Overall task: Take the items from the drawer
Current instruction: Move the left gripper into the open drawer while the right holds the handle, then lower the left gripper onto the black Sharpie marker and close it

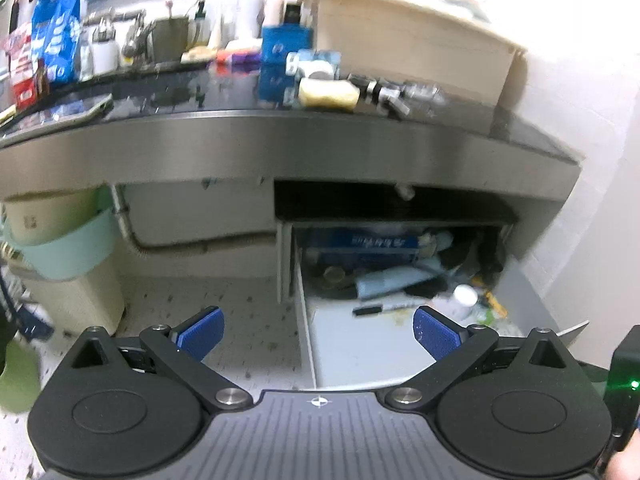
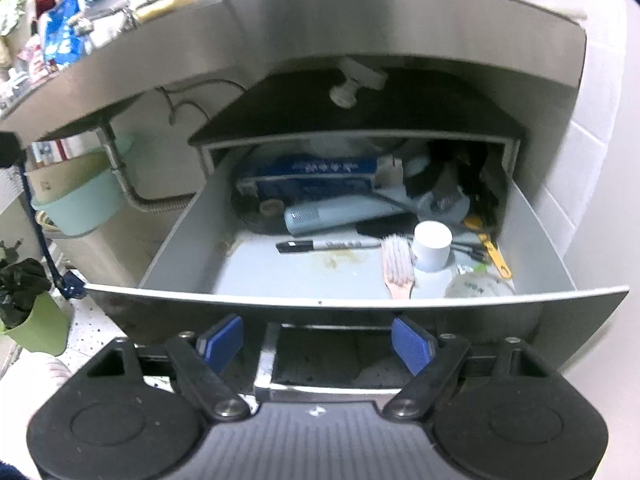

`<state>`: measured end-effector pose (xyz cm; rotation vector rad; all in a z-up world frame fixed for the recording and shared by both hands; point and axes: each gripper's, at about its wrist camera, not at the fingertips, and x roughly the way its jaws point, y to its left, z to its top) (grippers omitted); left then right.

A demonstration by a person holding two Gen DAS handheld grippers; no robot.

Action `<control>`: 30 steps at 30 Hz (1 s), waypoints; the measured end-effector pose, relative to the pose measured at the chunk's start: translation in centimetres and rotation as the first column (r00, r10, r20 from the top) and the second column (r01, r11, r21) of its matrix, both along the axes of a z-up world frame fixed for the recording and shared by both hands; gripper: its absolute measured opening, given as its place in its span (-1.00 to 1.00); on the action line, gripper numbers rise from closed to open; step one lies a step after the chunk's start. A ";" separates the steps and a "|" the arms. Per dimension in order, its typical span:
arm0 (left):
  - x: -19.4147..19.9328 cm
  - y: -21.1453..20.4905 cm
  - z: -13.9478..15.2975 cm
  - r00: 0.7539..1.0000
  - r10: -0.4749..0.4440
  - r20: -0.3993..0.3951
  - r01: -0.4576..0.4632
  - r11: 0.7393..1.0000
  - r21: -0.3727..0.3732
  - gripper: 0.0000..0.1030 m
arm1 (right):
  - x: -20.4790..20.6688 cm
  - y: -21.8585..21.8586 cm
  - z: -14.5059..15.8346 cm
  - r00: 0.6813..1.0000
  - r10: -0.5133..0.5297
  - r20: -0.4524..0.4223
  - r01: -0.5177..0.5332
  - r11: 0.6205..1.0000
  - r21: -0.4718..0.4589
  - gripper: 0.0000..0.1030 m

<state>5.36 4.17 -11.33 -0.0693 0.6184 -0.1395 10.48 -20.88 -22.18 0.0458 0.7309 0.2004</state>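
The grey drawer (image 2: pixel 180 236) under the steel counter stands pulled out. In it lie a black marker (image 2: pixel 326 245), a pale blue tube (image 2: pixel 340 216), a blue box (image 2: pixel 312 180), a pink brush (image 2: pixel 398 268), a white-capped bottle (image 2: pixel 431 246) and a yellow tool (image 2: pixel 494 254). My right gripper (image 2: pixel 318 344) is open and empty, its pads either side of the drawer's front handle recess (image 2: pixel 316 356). My left gripper (image 1: pixel 318 332) is open and empty, above and in front of the drawer (image 1: pixel 352 344); the marker (image 1: pixel 384 309) lies ahead of it.
The dark countertop (image 1: pixel 168 96) carries bottles, a blue box (image 1: pixel 284 48), a yellow sponge (image 1: pixel 328 94) and a beige bin (image 1: pixel 404 40). A mint tub (image 1: pixel 76 248) hangs at the left over a speckled floor (image 1: pixel 248 336). A green cup (image 2: pixel 36 328) stands at the lower left.
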 end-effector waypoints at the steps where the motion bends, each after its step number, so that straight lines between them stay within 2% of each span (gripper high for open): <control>1: -0.1 0.1 0.1 1.000 -0.011 0.017 0.011 1.000 -0.016 0.98 | -0.2 -0.1 0.3 1.000 0.006 0.006 -0.006 1.000 0.014 0.59; 6: -0.4 -0.2 0.4 0.994 -0.074 0.084 0.080 0.994 -0.073 0.98 | -1.4 -0.4 1.9 0.998 0.042 0.050 -0.046 0.997 0.068 0.59; 10: 0.6 -1.2 0.4 0.984 -0.155 0.089 0.162 0.985 -0.065 0.98 | -2.7 -0.7 3.1 0.991 0.080 0.108 -0.089 0.993 0.075 0.60; 14: 1.9 -2.9 0.7 0.962 -0.253 0.100 0.250 0.967 0.040 0.98 | -3.9 -1.5 3.6 0.985 0.086 0.149 -0.097 0.993 0.065 0.63; 17: 3.2 -4.2 0.8 0.936 -0.340 0.096 0.325 0.935 0.144 0.98 | -4.7 -2.5 3.5 0.985 0.069 0.156 -0.082 0.993 0.080 0.74; 20: 4.9 -5.3 0.5 0.903 -0.424 0.065 0.400 0.887 0.230 0.97 | -5.4 -3.6 3.4 0.986 0.050 0.157 -0.066 0.993 0.100 0.74; 22: 6.2 -6.0 0.0 0.873 -0.487 0.028 0.463 0.845 0.269 0.94 | -5.9 -4.2 3.3 0.987 0.038 0.156 -0.056 0.993 0.108 0.74; 26: 8.8 -7.6 -1.5 0.797 -0.602 -0.051 0.573 0.727 0.377 0.81 | -6.4 -5.3 2.7 0.988 0.017 0.156 -0.036 0.992 0.120 0.74; 27: 9.5 -8.1 -2.0 0.775 -0.626 -0.082 0.601 0.692 0.400 0.70 | -6.5 -5.5 2.6 0.988 0.015 0.155 -0.034 0.992 0.123 0.74; 30: 11.6 -9.6 -3.4 0.715 -0.678 -0.170 0.681 0.620 0.389 0.52 | -6.7 -6.0 2.3 0.988 0.008 0.153 -0.029 0.991 0.133 0.74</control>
